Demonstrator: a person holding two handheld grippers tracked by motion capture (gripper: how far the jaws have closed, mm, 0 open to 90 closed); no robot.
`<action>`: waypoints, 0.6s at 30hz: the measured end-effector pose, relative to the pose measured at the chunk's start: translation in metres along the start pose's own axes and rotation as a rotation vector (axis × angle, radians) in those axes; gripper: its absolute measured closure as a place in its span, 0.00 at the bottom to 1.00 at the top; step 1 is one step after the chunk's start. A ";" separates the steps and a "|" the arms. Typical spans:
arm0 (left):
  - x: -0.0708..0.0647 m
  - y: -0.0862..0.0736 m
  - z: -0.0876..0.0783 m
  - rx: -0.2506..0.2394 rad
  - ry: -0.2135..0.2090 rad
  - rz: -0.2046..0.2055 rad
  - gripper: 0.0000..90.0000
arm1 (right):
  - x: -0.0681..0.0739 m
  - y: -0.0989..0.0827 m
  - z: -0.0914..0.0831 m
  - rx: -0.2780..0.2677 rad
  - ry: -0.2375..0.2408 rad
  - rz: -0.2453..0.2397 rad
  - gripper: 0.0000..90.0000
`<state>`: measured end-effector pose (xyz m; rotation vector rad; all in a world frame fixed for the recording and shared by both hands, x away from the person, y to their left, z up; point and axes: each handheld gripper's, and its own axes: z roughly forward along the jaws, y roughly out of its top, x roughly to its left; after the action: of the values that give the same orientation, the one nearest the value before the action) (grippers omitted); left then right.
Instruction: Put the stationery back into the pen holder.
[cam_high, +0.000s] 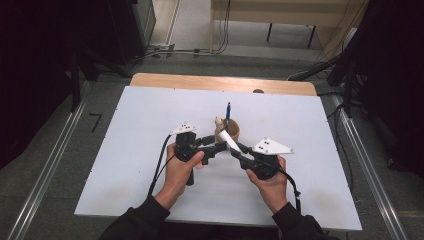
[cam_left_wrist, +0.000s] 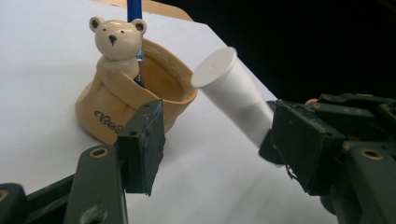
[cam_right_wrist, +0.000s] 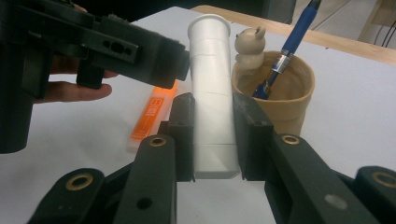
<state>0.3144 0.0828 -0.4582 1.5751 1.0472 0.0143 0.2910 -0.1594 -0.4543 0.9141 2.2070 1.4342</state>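
A white tube (cam_right_wrist: 210, 70) is clamped between the jaws of my right gripper (cam_right_wrist: 212, 107), tilted up and left toward a tan cup (cam_high: 231, 131). The cup (cam_left_wrist: 173, 84) has a small bear figure (cam_left_wrist: 116, 39) on its rim and a blue pen (cam_right_wrist: 292, 42) standing inside. My left gripper (cam_left_wrist: 222, 149) stands open just left of the tube (cam_left_wrist: 233, 88). Its right jaw hides the tube's lower end, and nothing is between its pads. One of its fingers (cam_right_wrist: 140, 53) reaches close beside the tube's upper part.
An orange and white flat case (cam_right_wrist: 154, 112) lies on the white tabletop (cam_high: 150, 115) under the left gripper. A wooden strip (cam_high: 220, 82) runs along the table's far edge. Dark stands and cables surround the table on the floor.
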 end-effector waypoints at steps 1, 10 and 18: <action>0.000 0.000 0.001 0.001 -0.004 -0.008 0.38 | 0.001 0.000 0.001 0.001 0.003 -0.001 0.77; 0.001 0.003 0.005 -0.001 -0.028 -0.039 0.38 | 0.006 0.001 0.005 -0.013 0.014 -0.018 0.77; 0.003 0.005 0.009 0.004 -0.039 -0.066 0.46 | 0.007 0.001 0.007 -0.016 0.012 -0.023 0.77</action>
<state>0.3238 0.0775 -0.4590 1.5379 1.0683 -0.0635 0.2902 -0.1497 -0.4558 0.8744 2.2043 1.4483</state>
